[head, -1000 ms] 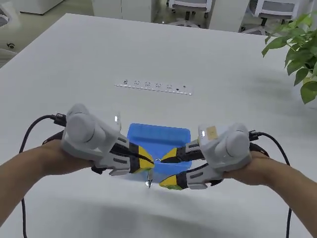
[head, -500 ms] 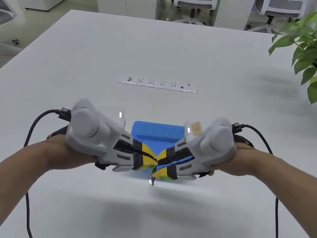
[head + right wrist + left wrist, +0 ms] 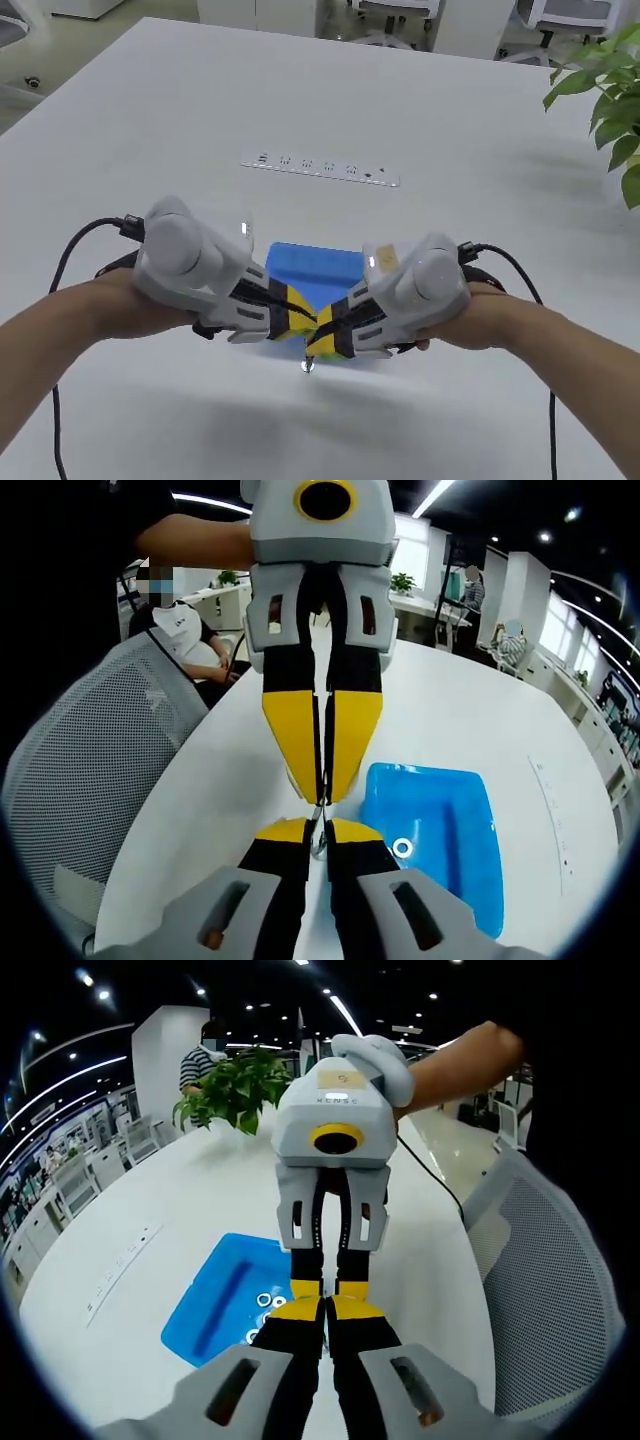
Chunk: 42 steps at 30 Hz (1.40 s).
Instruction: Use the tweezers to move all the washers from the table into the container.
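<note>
The left gripper (image 3: 298, 318) and right gripper (image 3: 328, 335) are closed tip to tip on the tweezers (image 3: 307, 366), whose point hangs beneath the jaws. Washers (image 3: 265, 1300) lie in the blue container (image 3: 450, 810) just beside the jaws. If either grip is slackened unevenly, the tweezers could be twisted or dropped.

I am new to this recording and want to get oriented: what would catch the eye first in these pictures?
The left gripper and the right gripper meet tip to tip, both shut, at the near edge of the blue container on the white table. The thin tweezers point down from between them, and a few washers lie in the container.
</note>
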Each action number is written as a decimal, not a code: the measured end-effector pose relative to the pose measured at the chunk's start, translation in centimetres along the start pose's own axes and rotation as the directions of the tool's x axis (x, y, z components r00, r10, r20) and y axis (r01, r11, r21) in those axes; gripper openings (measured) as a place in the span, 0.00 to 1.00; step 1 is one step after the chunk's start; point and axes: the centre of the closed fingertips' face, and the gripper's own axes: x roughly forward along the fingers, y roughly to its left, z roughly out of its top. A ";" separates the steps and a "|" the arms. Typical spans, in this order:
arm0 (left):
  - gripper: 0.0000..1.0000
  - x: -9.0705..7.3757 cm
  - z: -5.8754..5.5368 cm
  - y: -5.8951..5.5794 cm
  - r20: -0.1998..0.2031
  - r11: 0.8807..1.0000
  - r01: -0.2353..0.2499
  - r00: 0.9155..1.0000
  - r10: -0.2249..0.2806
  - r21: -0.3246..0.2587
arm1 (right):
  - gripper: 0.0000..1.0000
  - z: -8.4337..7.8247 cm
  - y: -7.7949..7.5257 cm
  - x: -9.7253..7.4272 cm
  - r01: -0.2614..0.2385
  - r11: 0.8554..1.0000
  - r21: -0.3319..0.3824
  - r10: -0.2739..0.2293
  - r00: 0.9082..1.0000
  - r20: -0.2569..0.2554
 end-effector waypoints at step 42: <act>0.51 -1.5 -2.3 0.0 0.027 0.987 -0.069 0.997 0.074 -0.144 | 0.05 2.6 -0.2 -2.1 0.039 0.999 0.031 -0.040 0.999 0.029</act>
